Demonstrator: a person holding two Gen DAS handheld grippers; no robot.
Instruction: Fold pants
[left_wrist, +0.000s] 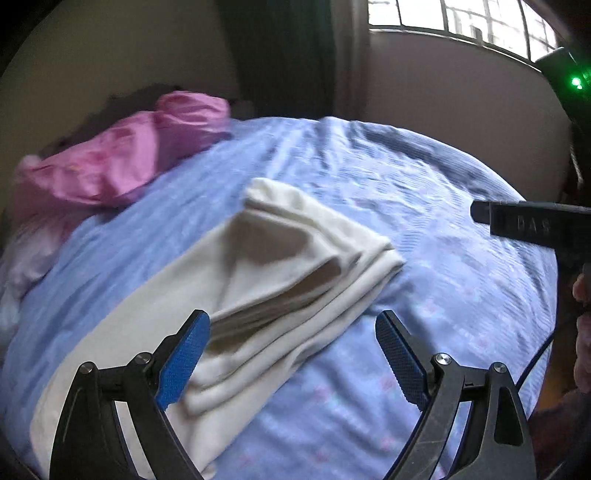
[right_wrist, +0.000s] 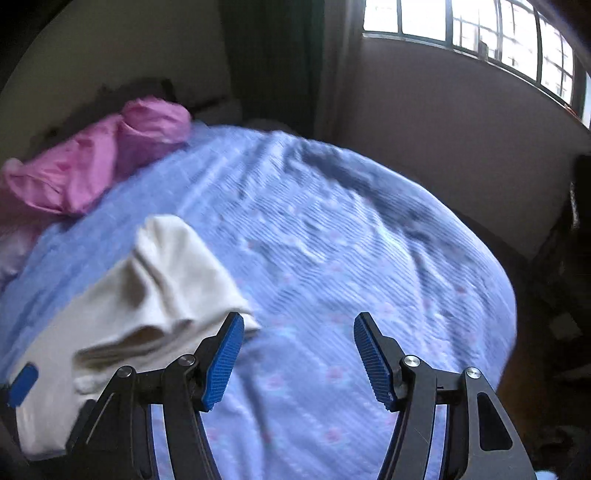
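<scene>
Cream pants (left_wrist: 280, 266) lie folded in loose layers on the blue bedspread (left_wrist: 424, 229). They also show in the right wrist view (right_wrist: 162, 288) at the left. My left gripper (left_wrist: 291, 325) is open just above the near folded edge, its left finger over the cloth, holding nothing. My right gripper (right_wrist: 299, 325) is open and empty over bare bedspread (right_wrist: 332, 240), its left finger beside the pants' right corner. The right gripper's body (left_wrist: 532, 221) shows at the right of the left wrist view.
A pink pillow or bundle (left_wrist: 122, 158) lies at the bed's far left; it also shows in the right wrist view (right_wrist: 96, 162). A wall with a window (right_wrist: 469, 40) stands behind the bed. The bed's right edge drops to a dark floor (right_wrist: 546, 302).
</scene>
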